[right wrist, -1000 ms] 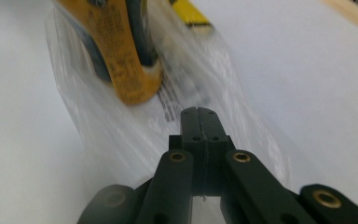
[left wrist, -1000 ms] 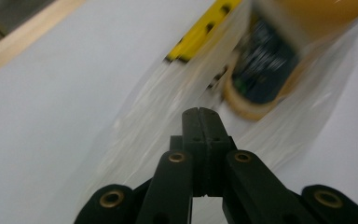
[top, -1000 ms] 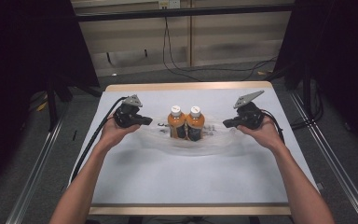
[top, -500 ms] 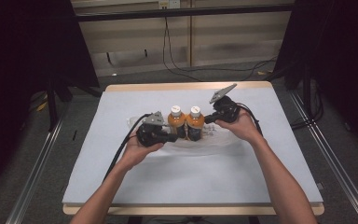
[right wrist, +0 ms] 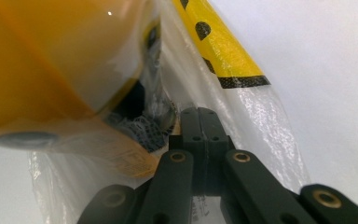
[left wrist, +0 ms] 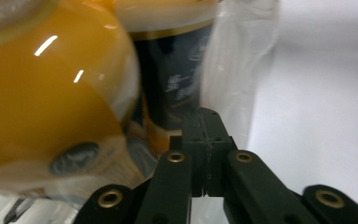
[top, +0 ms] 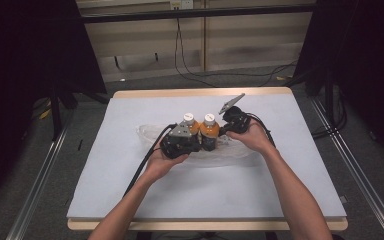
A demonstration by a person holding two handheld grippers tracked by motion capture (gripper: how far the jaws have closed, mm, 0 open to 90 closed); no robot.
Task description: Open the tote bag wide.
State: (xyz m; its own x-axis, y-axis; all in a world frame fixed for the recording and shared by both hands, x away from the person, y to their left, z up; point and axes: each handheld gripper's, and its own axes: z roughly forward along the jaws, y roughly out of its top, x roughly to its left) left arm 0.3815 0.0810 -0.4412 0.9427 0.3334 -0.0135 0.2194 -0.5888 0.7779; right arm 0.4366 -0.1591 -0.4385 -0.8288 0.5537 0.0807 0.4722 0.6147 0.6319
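In the high view, two orange bottles with pale caps are seen standing upright side by side near the middle of the white table, on or inside a clear plastic bag that lies spread flat around their bases. The left gripper is held against the near left of the bottles and the right gripper against their right side; from this view the state of the jaws cannot be told. In the left gripper view, the black jaws are seen pressed together, apparently on a fold of the clear film just right of the dark-labelled bottle, though a firm hold cannot be confirmed. In the right gripper view, the jaws are likewise closed, with the bag film and its yellow printed strip lying around them beside an orange bottle. The work is judged to be at an early stage: the bag edges are gripped on both sides, but the bag is not yet drawn up around the bottles
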